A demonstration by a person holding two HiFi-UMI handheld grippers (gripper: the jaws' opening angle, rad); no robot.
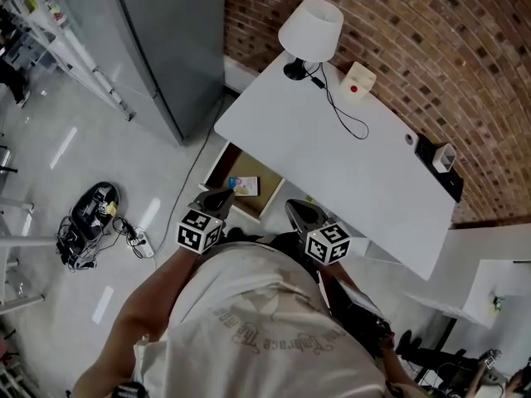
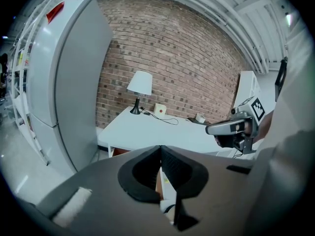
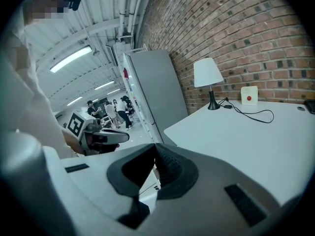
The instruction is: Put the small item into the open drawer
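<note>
**Small item in the drawer, both grippers shut and empty**

The person stood at the near edge of the white bench (image 1: 357,164), leaning over it with a gripper in each hand. Under the bench's near left corner the drawer (image 1: 222,168) was pulled out, and the small item (image 1: 245,186), a flat pale packet with some blue and yellow on it, lay inside on the drawer's bottom, towards the side nearest the bench.

The left gripper (image 1: 222,196) hung just outside the drawer's front, on the side away from the bench, pointing down at a slant. Seen from its own camera, the left gripper (image 2: 160,147) had its fingers pressed together with nothing between them. The right gripper (image 1: 297,208) was held against the bench's near edge, beside the drawer and apart from it. Its own view showed the same: the right gripper (image 3: 154,145) had its fingers closed and empty. Neither gripper touched the packet.

At the far end of the bench, by the brick wall (image 1: 431,48), stood a white lamp (image 1: 310,30), and just beside it a small white box with a red button (image 1: 358,80). A thin black cable (image 1: 344,114) looped from the lamp's foot across the bench top. A tall grey cabinet (image 1: 166,48) stood off the bench's left end.
</note>
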